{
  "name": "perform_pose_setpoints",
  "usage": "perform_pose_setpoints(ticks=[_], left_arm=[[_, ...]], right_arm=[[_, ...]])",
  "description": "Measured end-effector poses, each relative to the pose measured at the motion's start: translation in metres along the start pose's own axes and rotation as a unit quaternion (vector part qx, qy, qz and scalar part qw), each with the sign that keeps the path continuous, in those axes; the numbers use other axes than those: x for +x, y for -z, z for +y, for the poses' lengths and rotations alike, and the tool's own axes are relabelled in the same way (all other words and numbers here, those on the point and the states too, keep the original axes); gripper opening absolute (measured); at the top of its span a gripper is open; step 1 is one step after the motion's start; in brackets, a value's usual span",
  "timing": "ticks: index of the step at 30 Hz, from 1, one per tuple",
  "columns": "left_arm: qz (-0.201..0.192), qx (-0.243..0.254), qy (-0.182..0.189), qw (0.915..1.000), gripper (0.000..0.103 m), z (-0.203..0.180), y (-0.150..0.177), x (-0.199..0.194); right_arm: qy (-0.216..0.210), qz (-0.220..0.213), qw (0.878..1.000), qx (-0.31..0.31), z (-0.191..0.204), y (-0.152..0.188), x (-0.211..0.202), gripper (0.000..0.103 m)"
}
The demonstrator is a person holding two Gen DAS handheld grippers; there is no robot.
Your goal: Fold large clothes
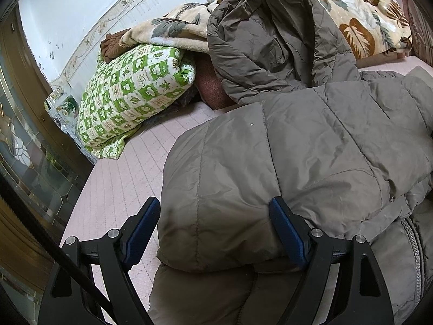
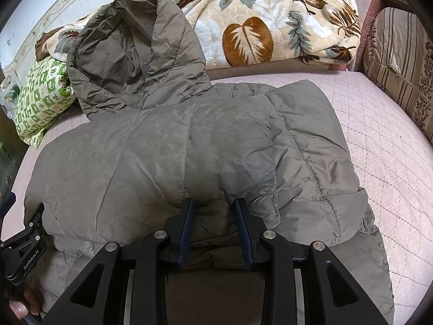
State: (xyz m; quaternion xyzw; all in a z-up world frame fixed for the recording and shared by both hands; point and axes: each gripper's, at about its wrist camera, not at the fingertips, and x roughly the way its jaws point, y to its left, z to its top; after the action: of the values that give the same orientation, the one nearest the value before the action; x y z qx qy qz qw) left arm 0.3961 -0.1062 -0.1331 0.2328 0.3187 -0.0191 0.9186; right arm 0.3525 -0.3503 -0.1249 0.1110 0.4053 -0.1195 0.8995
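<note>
A large grey-brown puffer jacket [image 1: 311, 149] lies on the pink quilted bed, its hood [image 1: 268, 40] up against the bedding. It also shows in the right wrist view [image 2: 167, 146], with its hood [image 2: 140, 54] at the back. My left gripper [image 1: 213, 208] is open; its jaws stand wide around the folded near-left edge of the jacket. My right gripper [image 2: 213, 205] has its jaws closed in on a bunched fold of the jacket's near edge. The left gripper also shows at the left rim of the right wrist view [image 2: 24, 246].
A leaf-patterned blanket [image 2: 257, 27] is heaped at the back. A green and white pillow [image 1: 130, 94] lies at the back left. A striped cushion [image 2: 400, 62] stands at the right. The pink mattress [image 2: 379, 140] shows right of the jacket. A wooden and glass door [image 1: 24, 140] stands at the left.
</note>
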Motion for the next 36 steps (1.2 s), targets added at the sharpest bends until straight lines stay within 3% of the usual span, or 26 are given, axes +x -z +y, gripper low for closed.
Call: perform_pose_setpoints(ticks=[22,26,31,36], left_arm=[[0.002,-0.002,0.004,1.0,0.082,0.0,-0.001,-0.001],[0.014,-0.059,0.052,0.9968,0.082,0.023,-0.006,-0.003],[0.018,-0.122,0.107,0.9866,0.082,0.045,-0.01,-0.011],[0.031,-0.103,0.116,0.9874,0.082,0.032,-0.012,-0.009]], right_arm=[[0.007,0.0,1.0,-0.007,0.004,0.0,-0.001,0.035],[-0.024,-0.005,1.0,0.009,0.002,-0.003,-0.014,0.05],[-0.04,-0.032,0.999,0.012,0.004,-0.005,-0.036,0.052],[-0.032,-0.036,0.999,0.008,-0.001,-0.006,-0.042,0.052]])
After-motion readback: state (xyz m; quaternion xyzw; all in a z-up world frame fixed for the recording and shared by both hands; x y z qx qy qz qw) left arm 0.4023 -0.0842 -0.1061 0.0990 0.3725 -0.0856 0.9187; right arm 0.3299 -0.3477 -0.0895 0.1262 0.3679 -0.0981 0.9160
